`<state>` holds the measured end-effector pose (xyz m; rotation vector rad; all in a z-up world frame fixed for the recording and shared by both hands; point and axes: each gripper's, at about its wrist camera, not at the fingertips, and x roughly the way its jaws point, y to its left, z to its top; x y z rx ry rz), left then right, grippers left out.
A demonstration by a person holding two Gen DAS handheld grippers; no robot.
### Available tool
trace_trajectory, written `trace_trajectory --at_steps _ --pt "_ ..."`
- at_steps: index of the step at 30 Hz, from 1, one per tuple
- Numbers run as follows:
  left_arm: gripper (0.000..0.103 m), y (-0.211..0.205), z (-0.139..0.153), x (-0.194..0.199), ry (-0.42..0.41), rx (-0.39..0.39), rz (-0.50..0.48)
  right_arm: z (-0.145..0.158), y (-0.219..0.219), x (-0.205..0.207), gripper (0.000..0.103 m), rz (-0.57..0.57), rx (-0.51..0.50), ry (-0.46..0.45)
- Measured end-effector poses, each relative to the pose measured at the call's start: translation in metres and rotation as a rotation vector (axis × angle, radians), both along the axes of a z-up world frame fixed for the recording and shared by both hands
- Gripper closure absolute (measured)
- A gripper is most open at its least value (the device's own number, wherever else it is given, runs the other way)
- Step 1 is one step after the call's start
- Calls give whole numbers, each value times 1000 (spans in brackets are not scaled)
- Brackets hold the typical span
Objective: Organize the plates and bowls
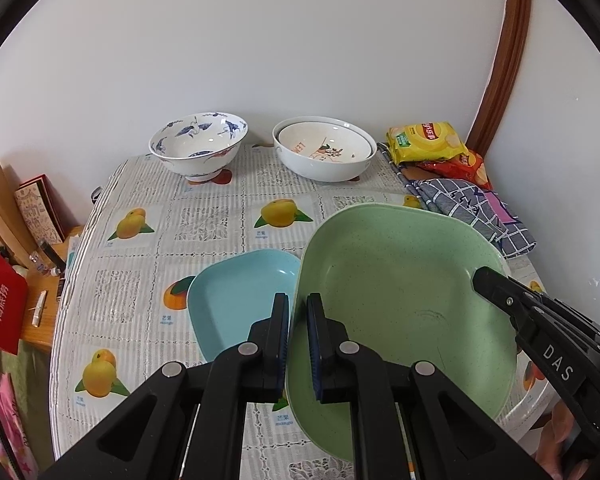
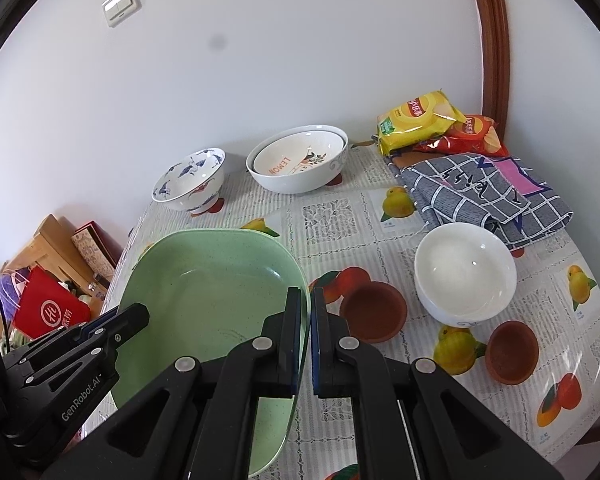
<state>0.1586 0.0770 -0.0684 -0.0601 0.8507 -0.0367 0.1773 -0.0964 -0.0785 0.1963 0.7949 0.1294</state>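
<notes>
The green plate [image 1: 400,292] is held tilted above the tabletop [image 1: 204,220], partly over the blue plate [image 1: 240,300]. The left gripper [image 1: 298,340] and right gripper [image 2: 306,340] each have jaws clamped on opposite rims. Risk: uneven lowering could twist the smooth, speckled, rounded-square plate out of either thin-edge grip. The blue plate is matte, same shape, smaller.

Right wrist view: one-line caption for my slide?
Both grippers clamp the green plate by opposite rims above the fruit-print table.
</notes>
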Motion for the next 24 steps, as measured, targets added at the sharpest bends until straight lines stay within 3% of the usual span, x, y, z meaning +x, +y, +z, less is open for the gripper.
trace_trajectory --at_steps 24 --pt "93 59 -65 13 135 -25 82 -57 62 30 99 98 -54 126"
